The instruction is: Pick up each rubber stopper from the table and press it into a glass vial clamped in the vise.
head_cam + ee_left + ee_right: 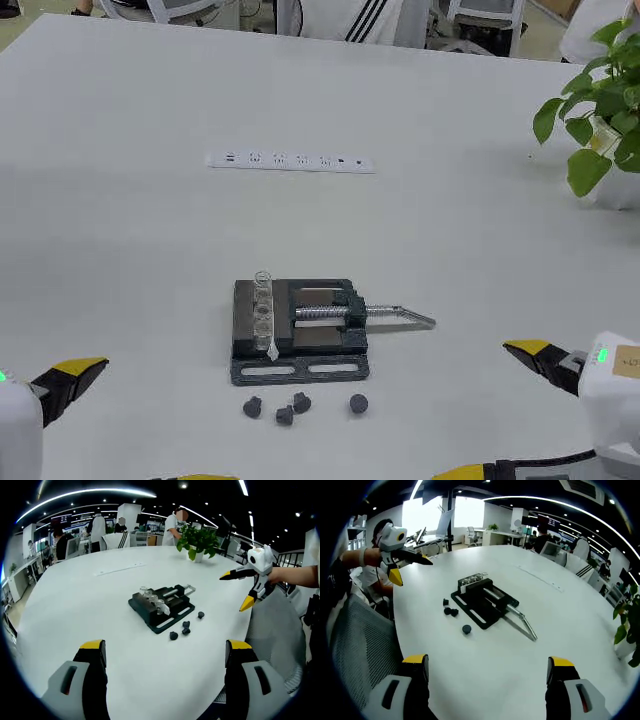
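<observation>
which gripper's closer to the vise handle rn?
Right. The right gripper is open to the right of the vise handle, slightly toward the person. The left gripper is open beyond the vise, off its left end.

**A Big Open Office**

The place was a big open office. A long white table (pixel 120 200) held a power strip (pixel 290 160) and a green plant (pixel 600 110). Around it stood office chairs (pixel 122 540). Behind were desks (pixel 495 536), people (pixel 176 529) and long ceiling lights (pixel 85 497).
</observation>
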Action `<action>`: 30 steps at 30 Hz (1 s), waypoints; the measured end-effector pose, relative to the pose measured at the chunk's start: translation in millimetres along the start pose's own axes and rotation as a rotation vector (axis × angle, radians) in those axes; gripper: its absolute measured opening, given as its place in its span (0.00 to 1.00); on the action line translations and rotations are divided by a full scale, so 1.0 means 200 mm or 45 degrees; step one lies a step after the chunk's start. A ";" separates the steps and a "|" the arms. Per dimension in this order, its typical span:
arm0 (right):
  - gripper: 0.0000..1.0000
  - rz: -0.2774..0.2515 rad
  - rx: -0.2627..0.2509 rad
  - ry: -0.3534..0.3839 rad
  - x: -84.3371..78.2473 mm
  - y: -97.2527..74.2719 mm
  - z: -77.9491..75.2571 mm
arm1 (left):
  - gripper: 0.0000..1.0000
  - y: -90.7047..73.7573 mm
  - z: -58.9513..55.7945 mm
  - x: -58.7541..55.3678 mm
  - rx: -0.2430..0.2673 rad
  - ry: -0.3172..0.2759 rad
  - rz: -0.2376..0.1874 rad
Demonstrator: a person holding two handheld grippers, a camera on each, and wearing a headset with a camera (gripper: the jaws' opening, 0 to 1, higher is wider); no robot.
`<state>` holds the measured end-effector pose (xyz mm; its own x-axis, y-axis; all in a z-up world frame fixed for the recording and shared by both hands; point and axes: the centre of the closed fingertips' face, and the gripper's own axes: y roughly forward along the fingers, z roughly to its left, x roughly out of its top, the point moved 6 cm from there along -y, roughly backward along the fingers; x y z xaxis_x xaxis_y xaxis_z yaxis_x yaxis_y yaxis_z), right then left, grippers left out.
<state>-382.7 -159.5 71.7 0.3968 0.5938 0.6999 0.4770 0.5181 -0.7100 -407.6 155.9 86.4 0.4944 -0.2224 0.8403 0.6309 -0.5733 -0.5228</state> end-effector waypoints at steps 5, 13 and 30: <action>0.97 0.021 0.012 -0.012 -0.01 0.02 0.00 | 0.99 0.01 0.00 -0.01 -0.010 0.006 0.004; 0.96 0.038 0.046 -0.037 0.00 0.04 0.01 | 0.98 0.02 0.00 -0.01 -0.022 0.005 0.010; 0.92 0.070 0.204 -0.244 0.17 0.10 0.03 | 0.98 0.04 -0.04 -0.02 -0.048 0.039 0.024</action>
<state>-363.9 -125.0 80.5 0.2556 0.7216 0.6434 0.3225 0.5638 -0.7604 -410.3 145.6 80.5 0.4869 -0.2570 0.8348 0.5987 -0.5978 -0.5332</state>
